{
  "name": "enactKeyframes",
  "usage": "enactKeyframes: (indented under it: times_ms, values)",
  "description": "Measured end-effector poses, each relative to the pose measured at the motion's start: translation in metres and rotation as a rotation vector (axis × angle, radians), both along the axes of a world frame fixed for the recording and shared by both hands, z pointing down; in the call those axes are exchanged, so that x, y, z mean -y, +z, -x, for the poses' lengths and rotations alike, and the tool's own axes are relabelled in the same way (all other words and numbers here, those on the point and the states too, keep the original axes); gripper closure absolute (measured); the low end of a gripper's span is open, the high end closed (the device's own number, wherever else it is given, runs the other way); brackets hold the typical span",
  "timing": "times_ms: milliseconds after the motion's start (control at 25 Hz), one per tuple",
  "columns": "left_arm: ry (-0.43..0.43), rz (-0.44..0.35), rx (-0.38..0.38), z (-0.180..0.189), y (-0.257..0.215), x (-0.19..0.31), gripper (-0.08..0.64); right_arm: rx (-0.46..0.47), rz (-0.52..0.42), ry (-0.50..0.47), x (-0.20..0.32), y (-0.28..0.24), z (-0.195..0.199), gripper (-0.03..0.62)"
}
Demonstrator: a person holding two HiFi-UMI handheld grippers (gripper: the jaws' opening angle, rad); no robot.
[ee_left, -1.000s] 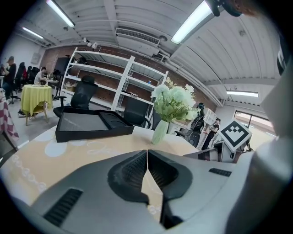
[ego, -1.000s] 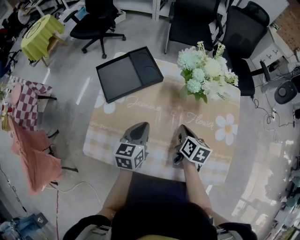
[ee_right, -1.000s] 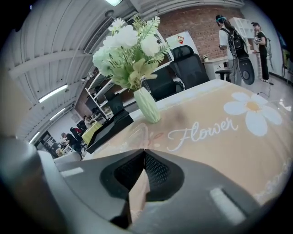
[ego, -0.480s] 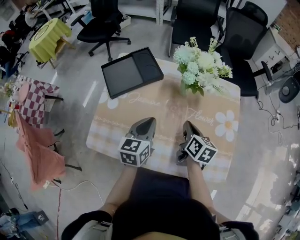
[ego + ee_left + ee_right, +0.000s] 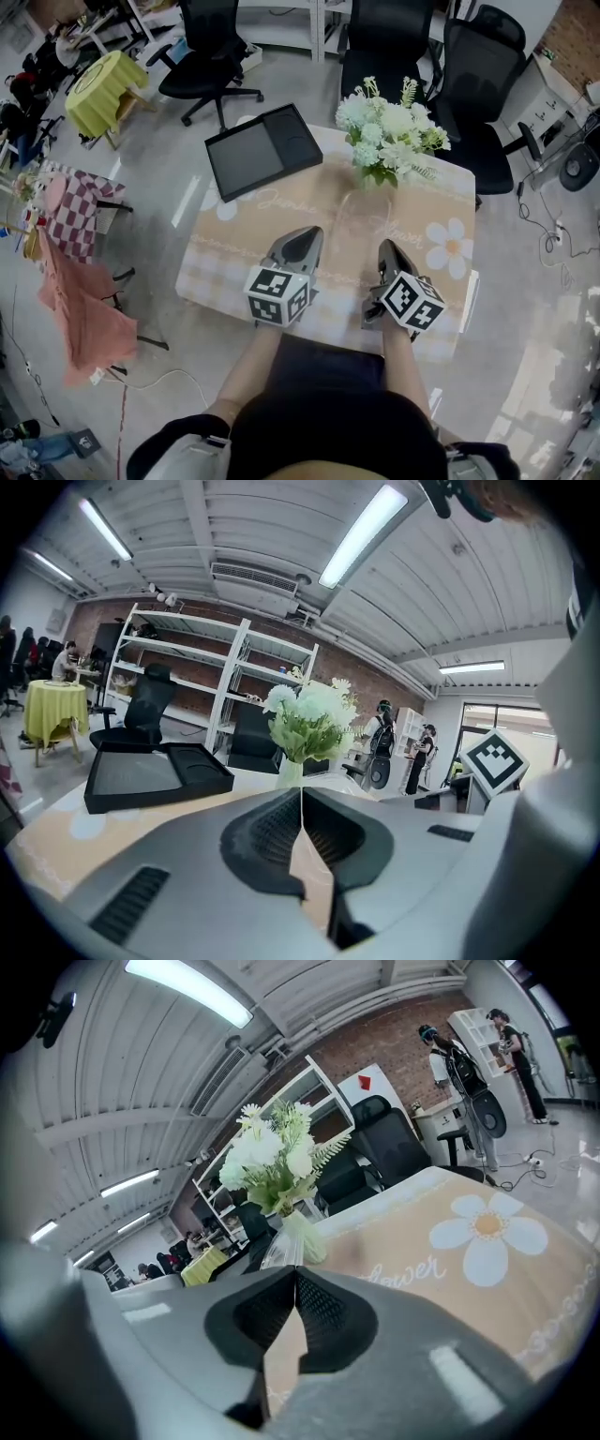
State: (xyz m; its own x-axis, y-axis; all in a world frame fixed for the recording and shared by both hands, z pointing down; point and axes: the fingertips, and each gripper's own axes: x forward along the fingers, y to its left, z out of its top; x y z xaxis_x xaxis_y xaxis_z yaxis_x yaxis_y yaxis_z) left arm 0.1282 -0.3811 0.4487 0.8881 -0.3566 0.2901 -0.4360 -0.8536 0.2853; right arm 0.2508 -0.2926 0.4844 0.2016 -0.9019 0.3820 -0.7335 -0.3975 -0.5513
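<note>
The left claw [image 5: 301, 794] is seen closed, its jaws pressed together with nothing between them; the right claw [image 5: 296, 1274] is likewise closed and empty. Both are held over the near edge of the table [image 5: 225, 255]. Ahead of the right claw, a clear thing [image 5: 281, 1246], hard to make out, is partly hidden by the jaws, just before the vase of flowers [image 5: 274, 1159]. A black tray [image 5: 262, 150] is set at the far left corner

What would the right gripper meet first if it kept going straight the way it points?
Likely the clear plastic item standing just before the pale green vase of white flowers, though depth is unclear.
</note>
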Motion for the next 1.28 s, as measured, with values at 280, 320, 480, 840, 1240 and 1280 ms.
enactKeyframes:
  times_ms: [280,320,480,840,1240,1280]
  values:
    - [0.003,-0.015,-0.034,-0.009,-0.012,-0.006,0.546,-0.023,-0.047,0.041,-0.014,-0.016,-0.013,0.587]
    - [0.004,-0.017,-0.039,-0.010,-0.013,-0.007,0.546,-0.027,-0.052,0.046,-0.015,-0.018,-0.015,0.586]
    - [-0.001,-0.038,-0.061,-0.013,-0.019,-0.011,0.546,-0.045,-0.071,0.063,-0.023,-0.026,-0.019,0.588]
    - [0.001,-0.045,-0.066,-0.012,-0.017,-0.018,0.546,-0.059,-0.077,0.091,-0.039,-0.030,-0.022,0.586]
    - [0.013,-0.023,-0.062,-0.010,-0.007,-0.028,0.546,-0.074,-0.060,0.114,-0.053,-0.029,-0.025,0.586]
    - [0.016,-0.022,-0.062,-0.010,-0.007,-0.028,0.546,-0.074,-0.059,0.115,-0.054,-0.029,-0.024,0.586]
